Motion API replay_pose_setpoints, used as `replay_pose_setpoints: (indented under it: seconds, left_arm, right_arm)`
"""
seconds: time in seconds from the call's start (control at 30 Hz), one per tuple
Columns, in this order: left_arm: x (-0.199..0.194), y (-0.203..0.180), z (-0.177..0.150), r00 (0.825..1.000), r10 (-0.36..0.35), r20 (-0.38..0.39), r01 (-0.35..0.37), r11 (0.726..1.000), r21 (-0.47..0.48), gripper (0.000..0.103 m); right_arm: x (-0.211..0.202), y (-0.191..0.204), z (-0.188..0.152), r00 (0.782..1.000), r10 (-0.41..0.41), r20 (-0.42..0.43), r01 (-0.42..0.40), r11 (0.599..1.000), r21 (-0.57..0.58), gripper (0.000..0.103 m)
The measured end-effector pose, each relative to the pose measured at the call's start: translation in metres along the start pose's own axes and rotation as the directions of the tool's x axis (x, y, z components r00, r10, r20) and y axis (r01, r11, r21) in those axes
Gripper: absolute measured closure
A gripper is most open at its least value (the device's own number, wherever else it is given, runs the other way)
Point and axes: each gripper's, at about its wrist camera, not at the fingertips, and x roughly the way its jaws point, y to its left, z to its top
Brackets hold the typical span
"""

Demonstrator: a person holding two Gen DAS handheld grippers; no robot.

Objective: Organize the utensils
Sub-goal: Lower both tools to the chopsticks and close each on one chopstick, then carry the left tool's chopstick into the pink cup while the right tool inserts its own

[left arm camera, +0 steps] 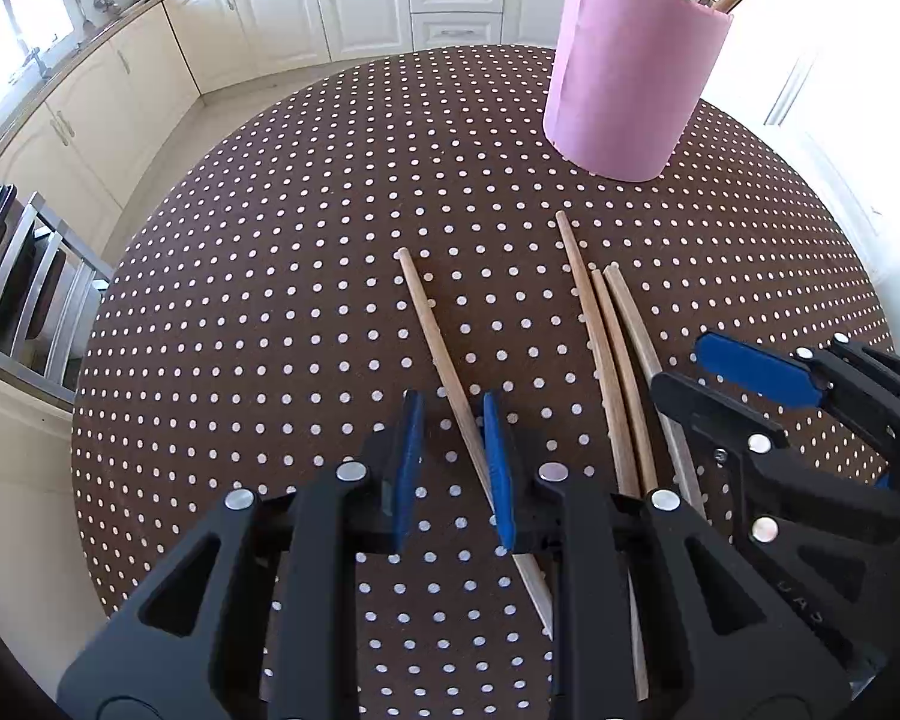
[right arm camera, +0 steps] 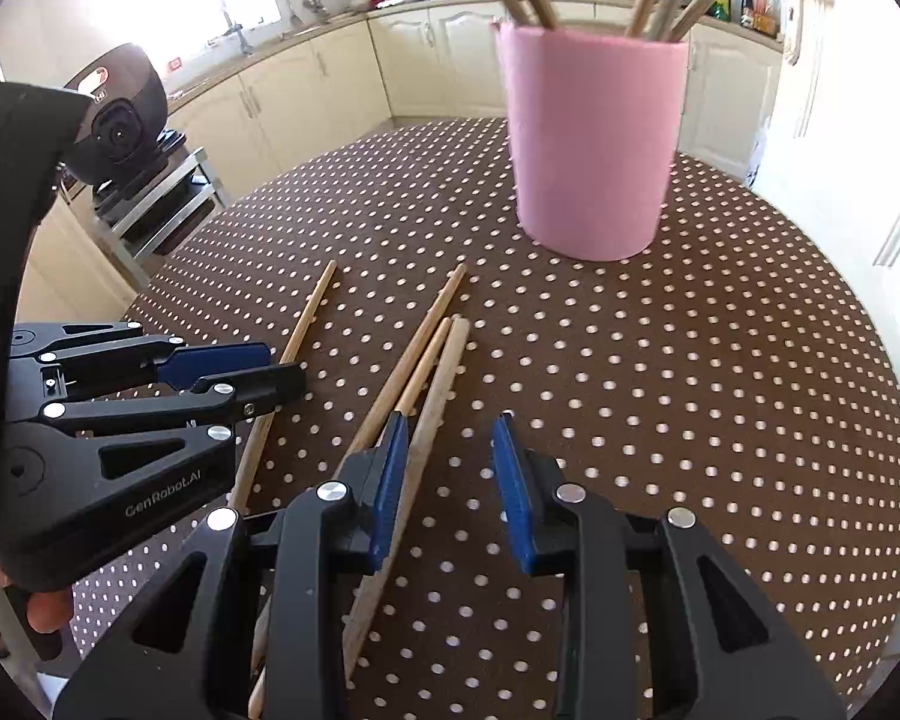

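1. Single chopstick [left arm camera: 444, 354] lies flat on the table [left arm camera: 270, 312], alone, to the left of the other sticks. Long axis in the left wrist view runs from about 11 o'clock (far tip) to 5 o'clock (near end, under the gripper).
2. Left gripper [left arm camera: 450, 450] straddles it low down. Jaws narrow but not pressed together: stick sits against the right blue pad, visible gap to the left pad. Not a full pinch.
3. Group of three chopsticks [left arm camera: 615, 348] lies side by side, touching or nearly so, at 3 o'clock of the single one. Roughly parallel to it, far tips toward 12 o'clock.
4. Right gripper [right arm camera: 450, 474] hangs over the near part of that group. Jaws partly spread, nothing pinched; left pad lies over the sticks, contact unclear. Right pad is over bare cloth.
5. Pink holder [left arm camera: 630, 72] stands upright at 1 o'clock of the sticks, well apart, several sticks already in it, leaning outward.
6. Grippers sit just beside each other; no contact seen between them.
7. Kitchen cabinets [left arm camera: 354, 0] beyond the table at 12 o'clock.
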Motion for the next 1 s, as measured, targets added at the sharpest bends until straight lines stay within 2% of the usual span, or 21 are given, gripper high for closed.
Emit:
replay_pose_setpoints:
  seconds: [0.2,0.3,0.4,0.5,0.67,0.8,1.0]
  left_arm:
    - [-0.001,0.008,0.000,1.000,-0.003,0.000,0.003,1.000,-0.017,0.082]
    - [0.000,0.017,0.009,1.000,-0.002,0.007,0.003,0.999,-0.040,0.082]
    - [0.003,0.012,0.007,1.000,0.017,0.021,-0.016,0.999,-0.035,0.084]
    - [0.003,0.005,0.010,1.000,0.009,0.028,-0.008,0.999,-0.034,0.093]
    - [-0.004,-0.004,0.007,0.999,-0.002,0.049,0.004,0.999,-0.037,0.097]
    - [-0.026,-0.007,0.002,0.997,-0.006,0.079,0.008,1.000,-0.030,0.097]
    - [-0.073,-0.016,-0.003,0.988,-0.008,0.154,0.010,1.000,-0.009,0.097]
  right_arm:
    - [0.010,0.009,0.006,0.999,-0.046,-0.017,0.046,0.998,-0.034,0.078]
    - [0.016,0.009,0.011,0.998,-0.070,-0.009,0.069,0.997,-0.023,0.090]
    - [0.016,0.004,0.011,0.998,-0.057,-0.004,0.057,0.998,-0.002,0.093]
    - [0.015,0.000,0.011,0.999,-0.047,0.000,0.047,0.999,0.018,0.096]
    - [0.006,-0.015,0.010,1.000,0.004,0.010,-0.005,0.998,0.068,0.098]
    - [-0.010,-0.019,0.011,0.999,0.029,0.032,-0.031,0.996,0.079,0.098]
    - [-0.056,-0.018,0.016,0.992,0.052,0.115,-0.061,0.996,0.071,0.098]
